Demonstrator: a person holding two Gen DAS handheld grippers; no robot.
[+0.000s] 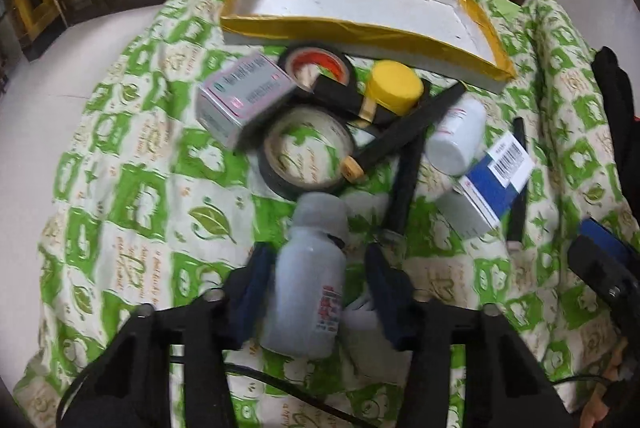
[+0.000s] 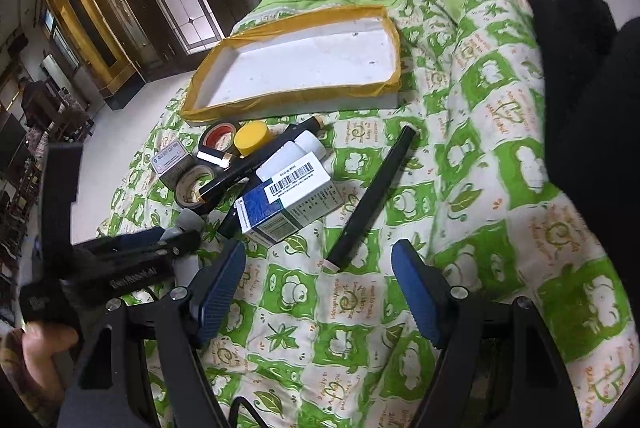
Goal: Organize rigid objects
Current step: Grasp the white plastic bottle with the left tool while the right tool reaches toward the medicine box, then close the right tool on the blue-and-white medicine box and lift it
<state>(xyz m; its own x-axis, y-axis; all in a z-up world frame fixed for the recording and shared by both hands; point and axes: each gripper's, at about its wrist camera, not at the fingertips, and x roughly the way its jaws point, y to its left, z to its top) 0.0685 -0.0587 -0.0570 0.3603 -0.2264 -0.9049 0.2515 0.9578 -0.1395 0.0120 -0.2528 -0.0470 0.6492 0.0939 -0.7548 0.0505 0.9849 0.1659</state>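
A grey-white bottle (image 1: 308,276) with a grey cap lies on the quilt between the blue pads of my left gripper (image 1: 318,256). The left pad touches it, while a narrow gap shows beside the right pad. Beyond it sit two tape rolls (image 1: 272,175), a yellow-lidded jar (image 1: 396,83), a pink-grey box (image 1: 240,95), a white bottle (image 1: 456,139), a blue-white box (image 1: 496,183) and black pens (image 1: 412,119). A yellow-rimmed white tray (image 1: 320,31) lies at the back. My right gripper (image 2: 320,294) stands open over bare quilt, with a black pen (image 2: 368,195) just ahead.
The green-and-white quilt (image 2: 500,163) bulges up at the right, where a black sleeve (image 2: 580,107) reaches in. A hand (image 2: 44,344) holds the left gripper (image 2: 160,248). White floor and dark wooden doors lie beyond the bed's left edge.
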